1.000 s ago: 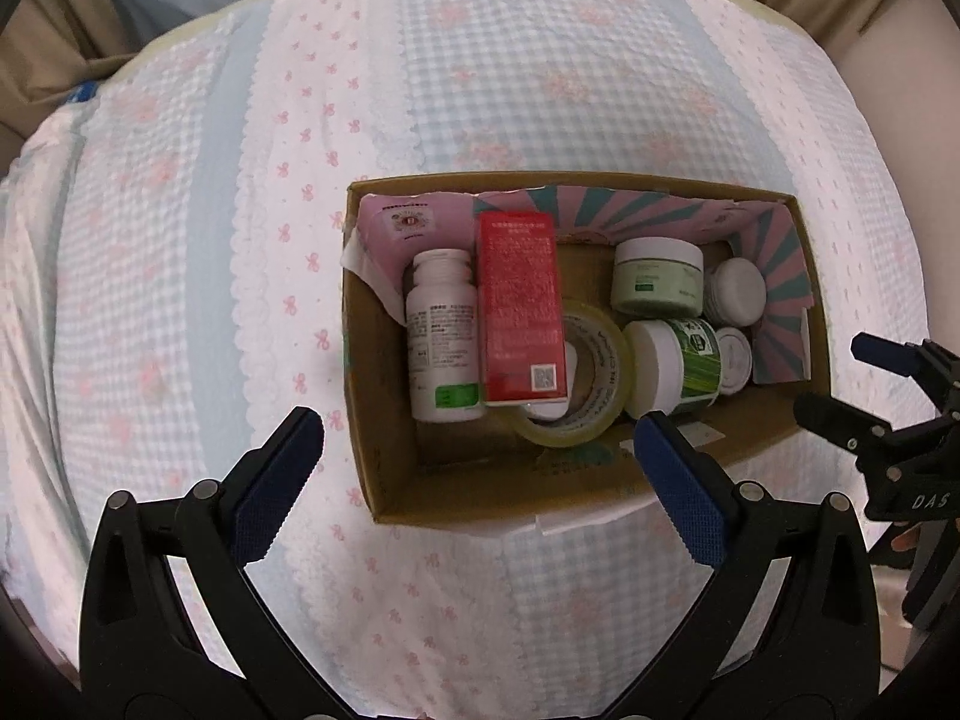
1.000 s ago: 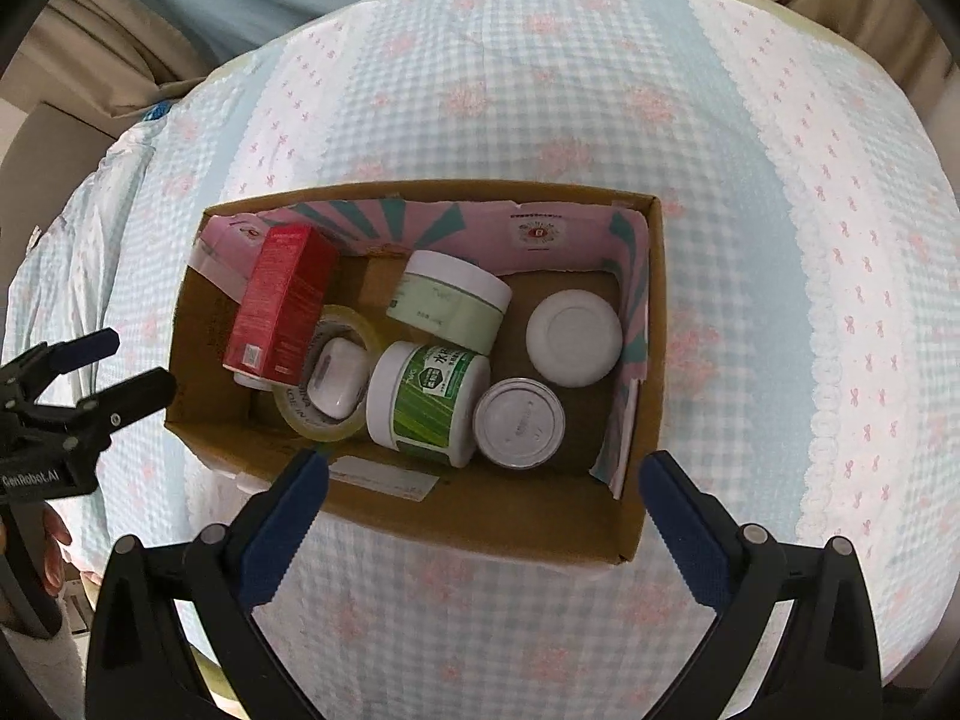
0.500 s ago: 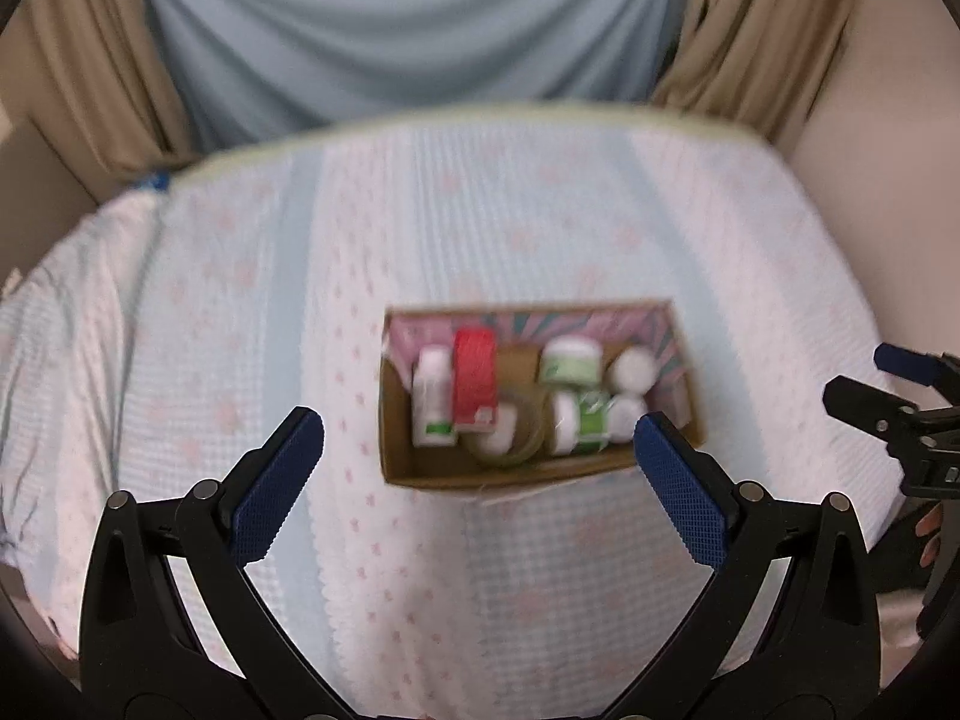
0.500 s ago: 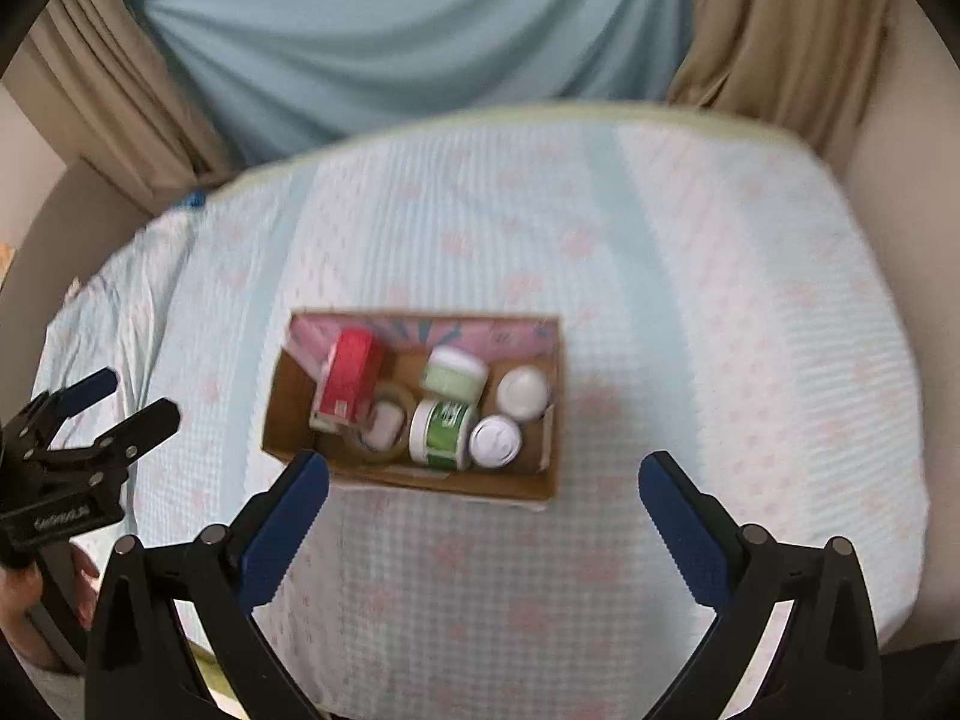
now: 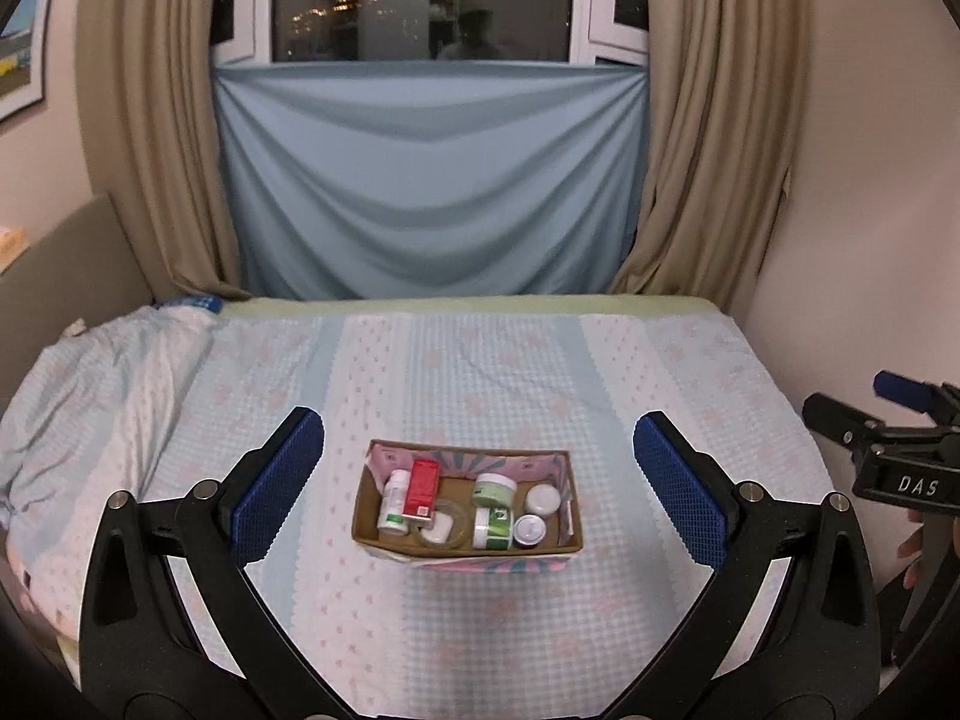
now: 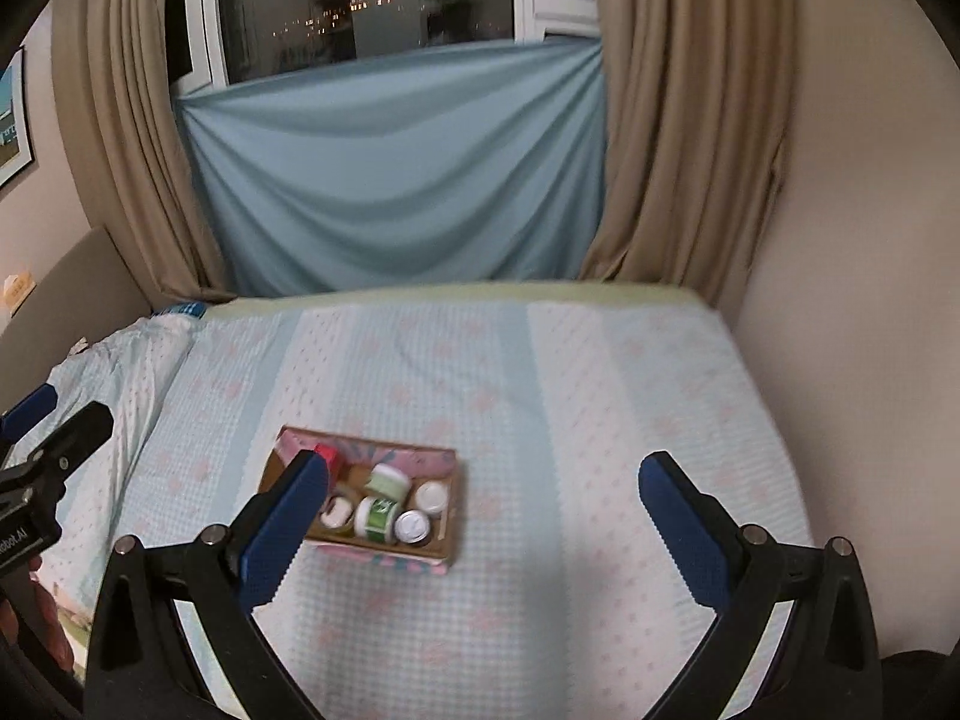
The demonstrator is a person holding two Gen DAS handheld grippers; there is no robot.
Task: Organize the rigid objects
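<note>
Sitting on bed, cardboard box (image 5: 468,543) well ahead of both grippers, L (image 5: 478,483) & R (image 6: 483,519) spread wide, empty

Box (image 5: 468,545) sits mid-bed (image 5: 480,372), w/ curtains (image 5: 702,120) & window (image 5: 420,0) behind. In box: bottle (image 5: 393,501) far left, carton (image 5: 421,489) next right, tape roll (image 5: 444,531) at front, jars (image 5: 495,489) to the right. Pillow (image 5: 108,372) lies left on bed.
</note>
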